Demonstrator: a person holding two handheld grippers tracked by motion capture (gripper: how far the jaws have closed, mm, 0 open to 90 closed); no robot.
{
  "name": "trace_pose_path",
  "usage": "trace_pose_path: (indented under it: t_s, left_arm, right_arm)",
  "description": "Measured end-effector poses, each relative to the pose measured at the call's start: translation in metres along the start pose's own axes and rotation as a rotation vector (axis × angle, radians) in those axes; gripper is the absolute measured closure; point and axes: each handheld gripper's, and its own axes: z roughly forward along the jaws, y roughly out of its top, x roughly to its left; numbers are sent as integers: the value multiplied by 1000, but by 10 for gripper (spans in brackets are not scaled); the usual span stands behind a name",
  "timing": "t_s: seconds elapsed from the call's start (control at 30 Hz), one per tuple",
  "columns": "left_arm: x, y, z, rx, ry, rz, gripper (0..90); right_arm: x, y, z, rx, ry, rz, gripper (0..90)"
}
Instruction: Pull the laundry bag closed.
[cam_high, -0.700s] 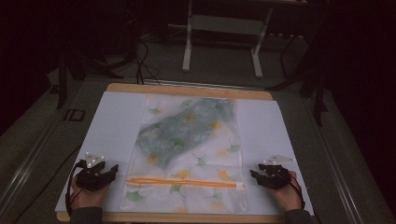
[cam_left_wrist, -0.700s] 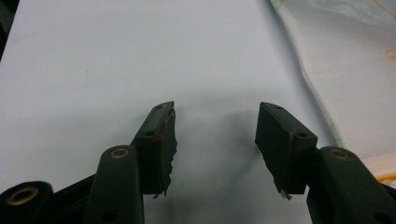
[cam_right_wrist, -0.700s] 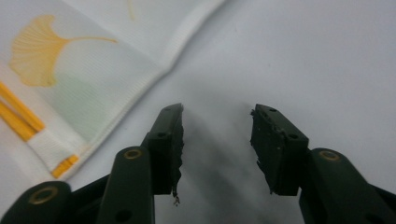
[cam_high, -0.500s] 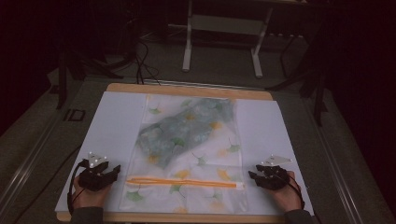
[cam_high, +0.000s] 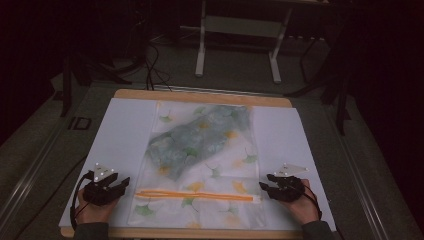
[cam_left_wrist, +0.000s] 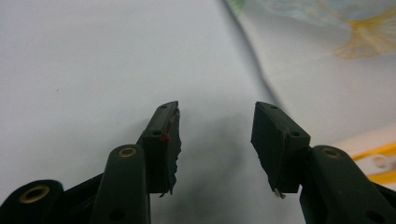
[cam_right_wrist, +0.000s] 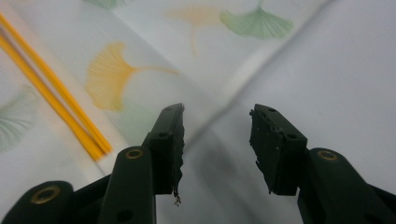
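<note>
Zip bag (cam_high: 200, 165) edges flanked by parted tools.

Metal frame legs (cam_high: 201, 50), perhaps a stand's

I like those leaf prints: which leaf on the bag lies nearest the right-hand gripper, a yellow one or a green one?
A yellow one: the fan-shaped yellow leaf just beyond the right gripper, beside the orange zip strip. The green leaf lies farther off.

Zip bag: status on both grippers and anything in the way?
Left gripper open, off the bag's left edge. Right gripper open at its right edge. Zip bag flat, orange zipper untouched. Nothing in the way.
</note>
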Motion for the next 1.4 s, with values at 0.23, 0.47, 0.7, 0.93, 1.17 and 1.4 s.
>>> trace_pose_path:
  t_s: [0.23, 0.47, 0.7, 0.93, 1.17, 1.4]
  left_arm:
    - [-1, 0, -2, -5, -40, 8, 558]
    - [-1, 1, -2, 4, -49, 8, 573]
    - [-3, 2, -3, 6, -64, 21, 575]
    - [-4, 2, -2, 16, -66, 28, 575]
    - [-4, 3, -3, 12, -70, 33, 577]
    - [-3, 3, -3, 9, -71, 30, 577]
  right_arm:
    - [16, 20, 4, -59, 81, -58, 559]
    - [33, 44, 14, -80, 152, -96, 578]
    - [55, 66, 27, -85, 202, -148, 595]
    - [78, 81, 40, -93, 252, -182, 597]
    - [100, 94, 53, -93, 291, -213, 598]
    - [118, 107, 65, -94, 322, -237, 603]
